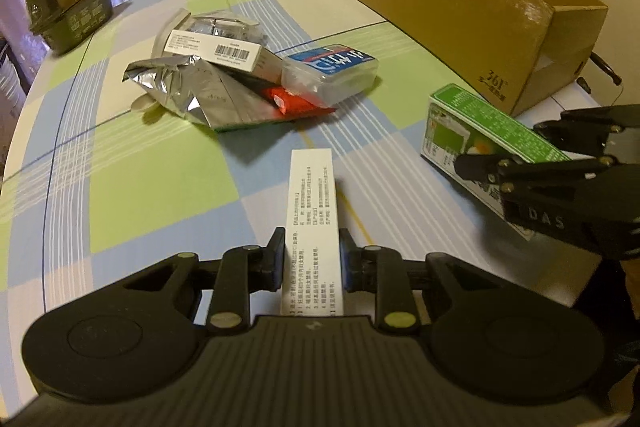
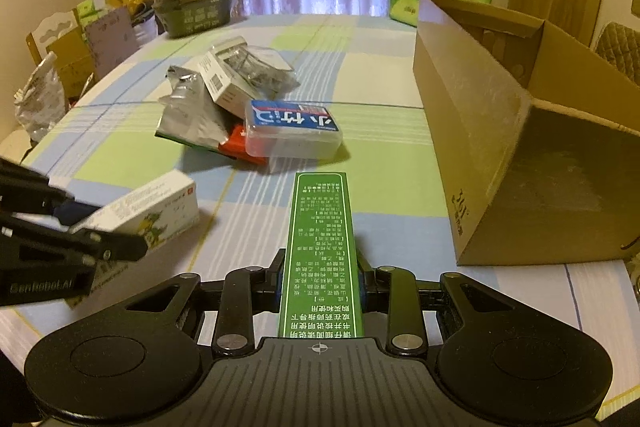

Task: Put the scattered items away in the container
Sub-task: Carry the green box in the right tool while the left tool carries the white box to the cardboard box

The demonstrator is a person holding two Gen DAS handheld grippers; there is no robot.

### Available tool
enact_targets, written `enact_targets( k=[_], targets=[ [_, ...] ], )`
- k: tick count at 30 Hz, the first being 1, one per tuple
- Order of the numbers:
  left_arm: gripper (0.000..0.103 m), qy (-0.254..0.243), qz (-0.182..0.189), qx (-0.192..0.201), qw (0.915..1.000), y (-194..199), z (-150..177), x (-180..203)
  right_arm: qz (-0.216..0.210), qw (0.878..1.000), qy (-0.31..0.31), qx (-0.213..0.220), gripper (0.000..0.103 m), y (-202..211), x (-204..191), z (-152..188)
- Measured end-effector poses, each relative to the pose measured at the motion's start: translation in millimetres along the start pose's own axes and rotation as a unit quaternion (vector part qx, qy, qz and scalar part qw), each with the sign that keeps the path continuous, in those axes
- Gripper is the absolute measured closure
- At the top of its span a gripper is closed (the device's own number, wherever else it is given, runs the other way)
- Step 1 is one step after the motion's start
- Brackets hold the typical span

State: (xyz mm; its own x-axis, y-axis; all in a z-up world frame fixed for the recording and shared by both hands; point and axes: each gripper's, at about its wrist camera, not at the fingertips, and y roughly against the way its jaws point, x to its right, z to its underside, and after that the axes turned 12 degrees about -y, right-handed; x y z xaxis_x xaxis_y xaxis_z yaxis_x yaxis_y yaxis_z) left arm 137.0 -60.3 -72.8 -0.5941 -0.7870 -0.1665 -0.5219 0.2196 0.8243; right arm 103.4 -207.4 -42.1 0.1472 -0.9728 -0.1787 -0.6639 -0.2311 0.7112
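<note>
In the left wrist view, the left tongs clench a white box above the table; the cardboard box stands at two o'clock. In the right wrist view, the right tongs grip a green box; a heap of packets lies at eleven o'clock.

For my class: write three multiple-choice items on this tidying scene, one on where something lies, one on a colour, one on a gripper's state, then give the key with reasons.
1. Where is the clear plastic case with the blue label?
A. inside the cardboard box
B. on the table, at the edge of the pile
C. in the left gripper

2. What colour is the face of the carton that the right gripper holds?
A. green
B. red
C. black

3. What is the left gripper doing?
A. hanging open
B. shut on a white carton
C. shut on a foil pouch

Key:
1 B, the case rests against the pile, outside the cardboard box.
2 A, the green carton sits in the right gripper.
3 B, the left gripper clamps the white carton.
</note>
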Motion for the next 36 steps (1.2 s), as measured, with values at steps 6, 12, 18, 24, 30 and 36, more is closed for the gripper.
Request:
enact_targets(
  k=[6,12,18,24,30,36],
  targets=[
    [0.082,0.008,-0.004,0.015,0.9998,19,-4,5,-0.003,1.0,-0.009,0.019,0.07,13,2,-3],
    [0.082,0.008,-0.016,0.042,0.999,42,-25,4,-0.003,0.999,-0.008,0.053,0.07,35,3,-15],
    [0.082,0.004,-0.02,0.074,0.9971,59,-56,9,0.001,0.995,-0.015,0.096,0.07,65,15,-46],
    [0.082,0.004,-0.006,0.114,0.9935,71,-102,23,0.011,0.989,-0.017,0.144,0.07,93,37,-85],
    [0.082,-0.008,0.013,0.145,0.9893,70,-153,48,0.044,0.985,-0.026,0.165,0.07,99,80,-123],
    [0.082,-0.006,0.039,0.159,0.9865,48,-201,71,0.069,0.984,-0.037,0.159,0.07,95,122,-142]
  ],
)
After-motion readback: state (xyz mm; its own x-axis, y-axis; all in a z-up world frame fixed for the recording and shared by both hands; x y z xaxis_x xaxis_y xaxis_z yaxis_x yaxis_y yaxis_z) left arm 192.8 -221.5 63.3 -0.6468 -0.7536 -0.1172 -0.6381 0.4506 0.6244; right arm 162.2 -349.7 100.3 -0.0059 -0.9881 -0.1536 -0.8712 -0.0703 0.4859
